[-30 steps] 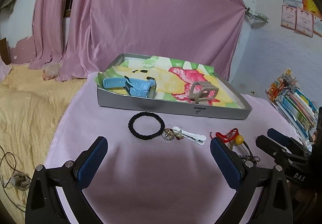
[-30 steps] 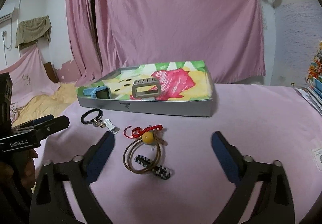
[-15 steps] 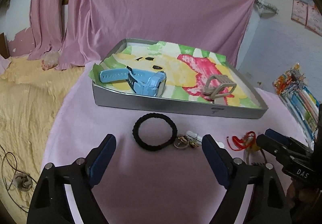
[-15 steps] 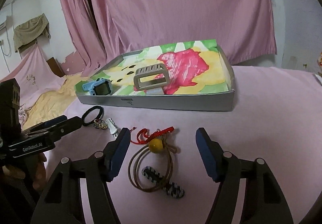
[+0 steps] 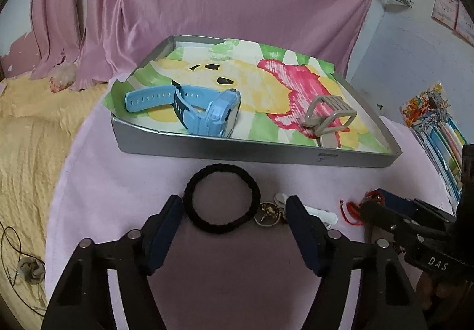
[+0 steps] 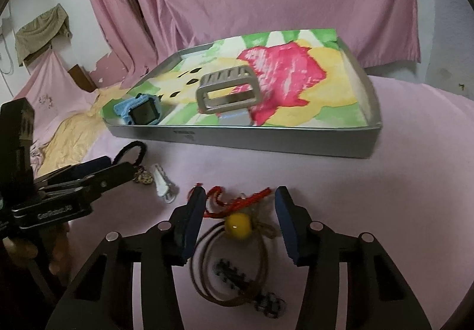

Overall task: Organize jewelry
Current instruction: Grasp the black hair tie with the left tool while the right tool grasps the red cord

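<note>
My left gripper [image 5: 234, 205] straddles a black hair tie [image 5: 189, 196] on the pink cloth. Its jaws are closing and the pads stand clear of the tie. A gold charm [image 5: 268, 213] and a white clip [image 5: 323, 216] lie just to the right. My right gripper [image 6: 240, 199] is closing around a red cord [image 6: 251, 196] and a yellow bead [image 6: 238, 226] without pressing on them. A brown cord loop [image 6: 207, 279] and a checked hair clip [image 6: 254, 291] lie under it. Behind, the grey tray [image 5: 257, 152] holds a blue watch [image 5: 213, 113] and a grey strap [image 5: 328, 116].
A pink curtain [image 5: 222, 4] hangs behind the tray. Colourful booklets [image 5: 438, 134] are stacked at the table's right edge. A yellow bedspread [image 5: 29, 137] lies beyond the left edge. The two grippers sit close side by side, the left gripper [image 6: 118, 167] near the white clip [image 6: 163, 182].
Both grippers have come forward and down toward the loose pieces, and their jaws have narrowed. The hair tie now sits between the left jaws, and the bead between the right jaws.
</note>
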The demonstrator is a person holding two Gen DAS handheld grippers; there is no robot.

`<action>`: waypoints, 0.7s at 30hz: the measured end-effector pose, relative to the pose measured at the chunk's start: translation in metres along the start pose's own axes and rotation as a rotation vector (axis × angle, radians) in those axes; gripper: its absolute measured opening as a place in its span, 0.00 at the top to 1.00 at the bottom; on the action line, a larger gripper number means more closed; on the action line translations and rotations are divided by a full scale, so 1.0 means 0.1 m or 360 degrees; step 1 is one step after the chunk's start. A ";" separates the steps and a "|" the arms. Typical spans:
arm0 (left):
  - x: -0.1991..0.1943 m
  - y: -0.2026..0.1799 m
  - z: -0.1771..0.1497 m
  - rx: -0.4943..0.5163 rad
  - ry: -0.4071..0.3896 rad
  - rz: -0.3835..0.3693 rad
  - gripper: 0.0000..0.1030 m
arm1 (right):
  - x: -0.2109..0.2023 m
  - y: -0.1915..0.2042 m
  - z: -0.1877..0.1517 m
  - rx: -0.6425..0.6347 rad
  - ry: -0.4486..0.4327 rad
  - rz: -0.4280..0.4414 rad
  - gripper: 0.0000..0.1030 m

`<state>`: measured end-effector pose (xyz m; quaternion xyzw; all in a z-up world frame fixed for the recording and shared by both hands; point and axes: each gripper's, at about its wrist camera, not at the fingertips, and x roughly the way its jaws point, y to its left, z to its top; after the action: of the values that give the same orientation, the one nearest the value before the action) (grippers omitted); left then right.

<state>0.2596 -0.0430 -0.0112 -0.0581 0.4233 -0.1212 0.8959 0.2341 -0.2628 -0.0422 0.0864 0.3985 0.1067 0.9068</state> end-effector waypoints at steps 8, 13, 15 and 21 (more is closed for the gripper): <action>0.01 -0.02 0.00 0.0021 0.0002 -0.0004 0.50 | 0.06 0.07 0.04 -0.0012 0.0007 0.0074 0.61; 0.00 -0.04 -0.01 0.0023 0.0002 -0.0059 0.61 | 0.07 0.14 0.05 -0.0045 0.0007 0.0122 0.61; 0.00 -0.04 -0.01 0.0018 0.0001 -0.0081 0.65 | 0.08 0.16 0.05 -0.0055 0.0010 0.0131 0.63; -0.04 -0.04 -0.02 -0.0003 -0.0038 -0.0127 0.82 | 0.06 0.15 0.05 -0.0042 0.0003 0.0145 0.71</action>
<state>0.2552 -0.0454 -0.0087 -0.0772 0.4100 -0.1559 0.8953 0.2400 -0.2474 -0.0401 0.0923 0.3934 0.1532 0.9018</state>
